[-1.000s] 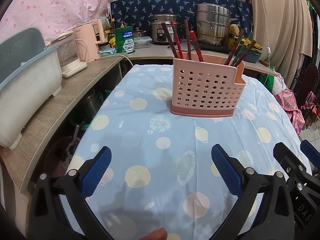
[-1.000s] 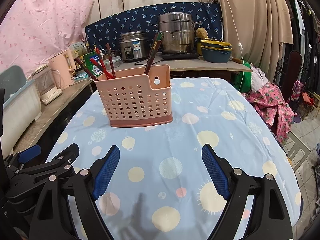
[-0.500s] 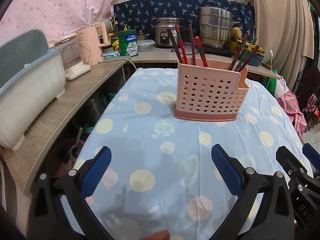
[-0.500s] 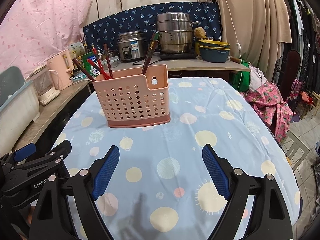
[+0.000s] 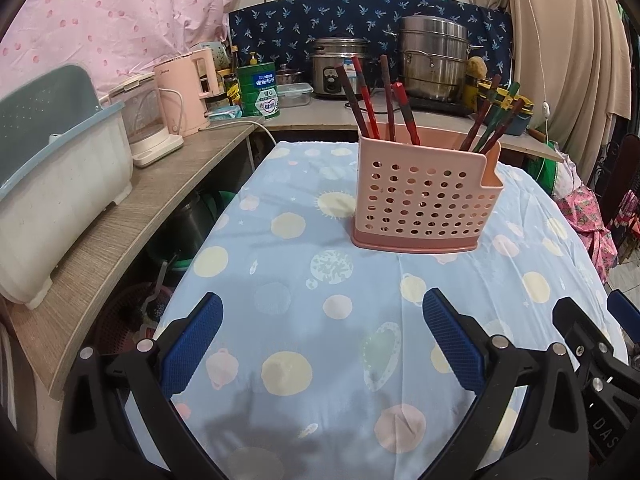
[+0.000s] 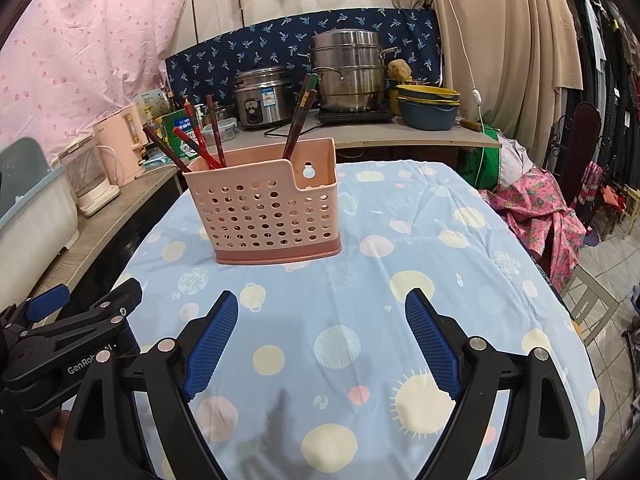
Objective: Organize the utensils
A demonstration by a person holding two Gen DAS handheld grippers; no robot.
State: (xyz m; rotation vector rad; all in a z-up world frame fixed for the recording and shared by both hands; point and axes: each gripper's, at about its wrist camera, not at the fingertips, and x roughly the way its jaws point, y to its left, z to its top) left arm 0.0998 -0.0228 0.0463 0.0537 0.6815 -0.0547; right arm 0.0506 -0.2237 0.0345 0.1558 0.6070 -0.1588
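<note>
A pink perforated utensil holder (image 5: 424, 200) stands upright on the table with the blue dotted cloth (image 5: 312, 288); it also shows in the right wrist view (image 6: 268, 216). Several red and dark chopsticks (image 5: 380, 100) stand in its left part, and more (image 5: 492, 120) lean in its right part. My left gripper (image 5: 322, 312) is open and empty, well short of the holder. My right gripper (image 6: 322, 312) is open and empty, also short of it. The left gripper's body (image 6: 68, 344) shows at the lower left of the right wrist view.
A wooden shelf (image 5: 132, 216) along the left holds a white-and-blue bin (image 5: 52, 184), a kettle (image 5: 188, 92) and a jug. The back counter holds a rice cooker (image 6: 260, 96), a steel steamer pot (image 6: 348, 68) and bowls (image 6: 428, 104). A chair stands at the right.
Both grippers have drawn back and risen a little from the holder, which now sits lower and smaller in the views. Both stay open and empty.
</note>
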